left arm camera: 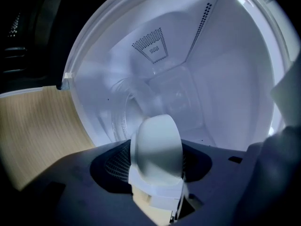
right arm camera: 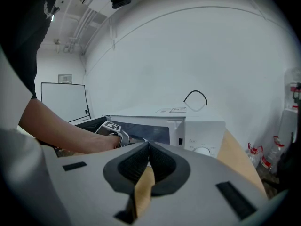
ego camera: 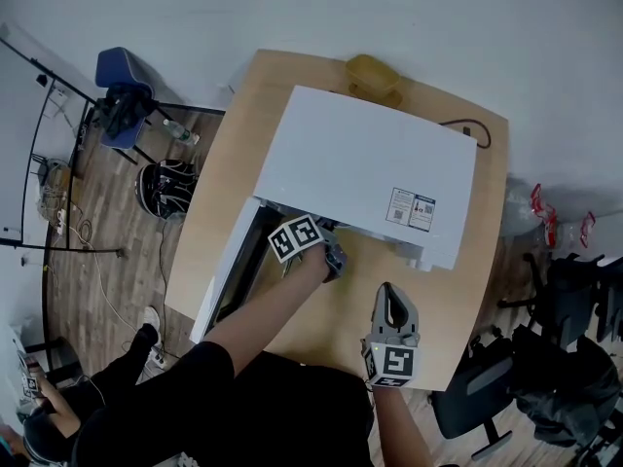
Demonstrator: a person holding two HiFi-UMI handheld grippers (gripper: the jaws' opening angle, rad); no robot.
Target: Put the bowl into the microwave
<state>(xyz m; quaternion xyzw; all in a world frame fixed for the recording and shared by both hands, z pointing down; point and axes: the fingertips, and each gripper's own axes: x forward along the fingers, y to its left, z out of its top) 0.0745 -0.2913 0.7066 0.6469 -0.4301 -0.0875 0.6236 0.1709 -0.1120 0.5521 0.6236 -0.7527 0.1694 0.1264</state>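
Observation:
The white microwave (ego camera: 360, 163) stands on the wooden table (ego camera: 219, 202) with its door (ego camera: 229, 270) swung open to the left. My left gripper (ego camera: 334, 256) reaches into the opening and is shut on a white bowl (left arm camera: 157, 147), which it holds on edge by the rim. In the left gripper view the bowl hangs in front of the lit white cavity (left arm camera: 225, 79), just before the glass turntable (left arm camera: 124, 114). My right gripper (ego camera: 387, 295) hovers over the table's front part, shut with nothing in it; its closed jaws (right arm camera: 148, 147) point at the microwave's control panel (right arm camera: 202, 138).
A yellow object (ego camera: 375, 74) sits behind the microwave. A black cable (ego camera: 467, 129) loops at the back right. Black office chairs (ego camera: 545, 377) stand to the right of the table and a blue chair (ego camera: 122, 95) to the left. A person (ego camera: 58, 426) sits at lower left.

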